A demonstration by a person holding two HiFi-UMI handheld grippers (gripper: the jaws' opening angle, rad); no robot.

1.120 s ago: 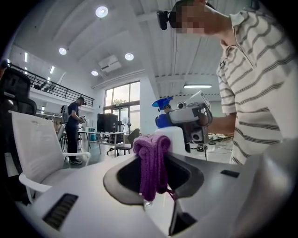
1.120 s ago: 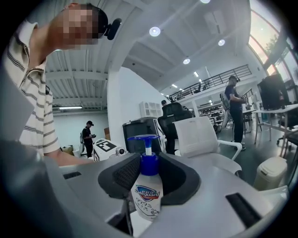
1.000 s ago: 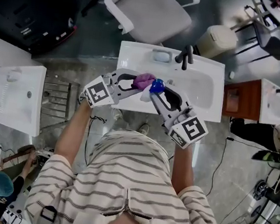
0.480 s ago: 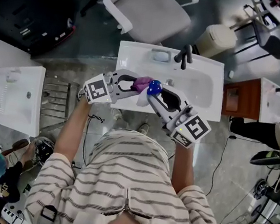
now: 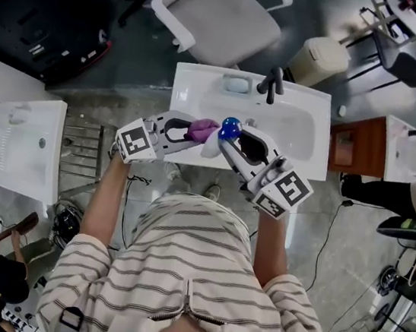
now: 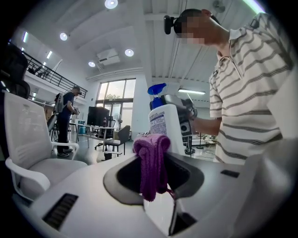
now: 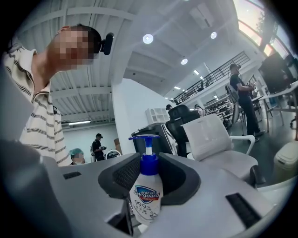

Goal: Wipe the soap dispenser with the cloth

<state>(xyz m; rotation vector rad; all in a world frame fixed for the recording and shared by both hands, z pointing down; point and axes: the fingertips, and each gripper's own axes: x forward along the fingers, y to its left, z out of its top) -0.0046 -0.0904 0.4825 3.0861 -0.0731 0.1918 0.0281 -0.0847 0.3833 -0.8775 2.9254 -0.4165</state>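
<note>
Purple cloth (image 6: 151, 155), bunched and folded over, was clamped between the jaws of the left hand-held gripper (image 6: 153, 169), its ends hanging below; white soap dispenser (image 7: 145, 197) with blue pump and printed label stood upright, the right hand-held gripper (image 7: 146, 183) closed on its body; both items were held in the air over the front edge of a white wash basin (image 5: 305, 129), the two tools pointing toward each other; cloth sat just beside the dispenser's upper body; contact could not be determined; dark tap (image 5: 273, 82) stood at the basin's far rim.
</note>
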